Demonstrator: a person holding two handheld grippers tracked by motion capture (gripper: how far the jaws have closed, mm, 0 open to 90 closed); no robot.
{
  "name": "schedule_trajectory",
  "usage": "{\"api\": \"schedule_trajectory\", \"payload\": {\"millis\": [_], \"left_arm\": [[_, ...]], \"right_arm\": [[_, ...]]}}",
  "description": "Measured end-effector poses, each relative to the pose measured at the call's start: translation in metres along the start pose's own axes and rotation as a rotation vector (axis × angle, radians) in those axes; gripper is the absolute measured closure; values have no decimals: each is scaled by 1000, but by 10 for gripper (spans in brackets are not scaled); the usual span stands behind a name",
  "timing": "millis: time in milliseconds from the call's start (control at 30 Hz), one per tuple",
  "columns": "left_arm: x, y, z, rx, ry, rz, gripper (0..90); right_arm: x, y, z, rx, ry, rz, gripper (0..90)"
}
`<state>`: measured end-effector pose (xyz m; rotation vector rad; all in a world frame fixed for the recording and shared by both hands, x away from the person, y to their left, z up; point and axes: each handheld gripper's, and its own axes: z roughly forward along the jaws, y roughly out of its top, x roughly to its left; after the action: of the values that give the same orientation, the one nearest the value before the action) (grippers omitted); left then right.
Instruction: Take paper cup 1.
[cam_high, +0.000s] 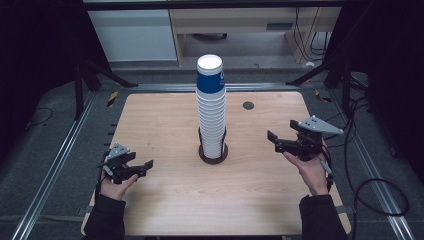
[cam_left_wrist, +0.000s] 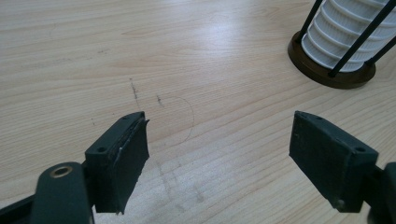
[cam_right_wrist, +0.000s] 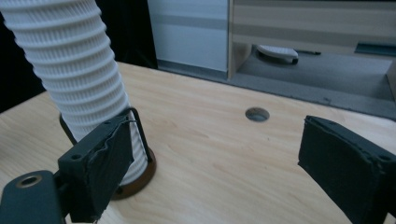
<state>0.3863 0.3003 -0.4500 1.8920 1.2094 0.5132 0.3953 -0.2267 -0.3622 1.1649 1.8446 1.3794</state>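
Figure: both tongs at rest on either side of the cup stack, read from my near edge of the table outward.

Nearest me, my left tongs (cam_high: 134, 166) sit low over the table (cam_high: 165, 125), to the near left of the cup stack (cam_high: 210, 107) and well apart from it; the jaws stand wide with nothing between them, only bare wood grain and a faint pencil-like arc under them in the left gripper view. I judge they are parked there to leave the approach free.

My right tongs (cam_high: 274, 140) hang higher, to the near right of the cup stack, jaws aimed toward it and standing wide, empty. In the right gripper view the ribbed column (cam_right_wrist: 70, 70) rises just behind my left pad (cam_right_wrist: 100, 168), not touched by it. I judge this hand is the one lining up to take a cup.

The cup stack stands upright at the table's middle, seated in a dark round holder (cam_high: 213, 156) whose thin black rods (cam_left_wrist: 357, 44) run up its sides, presumably to keep so tall a column from toppling. The cups are white and closely nested, so that their rolled rims read as ridges; the topmost shows a blue band (cam_high: 210, 82) and a white mouth.

Beyond the cup stack, to its far right, a small round hole (cam_high: 248, 105) pierces the table.
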Motion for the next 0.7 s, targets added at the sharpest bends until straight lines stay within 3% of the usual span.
{"api": "schedule_trajectory", "payload": {"millis": [700], "left_arm": [[-3,-1,7,24,-17,7,186]], "right_arm": [[42,67,25,-108,129,-55,89]]}}
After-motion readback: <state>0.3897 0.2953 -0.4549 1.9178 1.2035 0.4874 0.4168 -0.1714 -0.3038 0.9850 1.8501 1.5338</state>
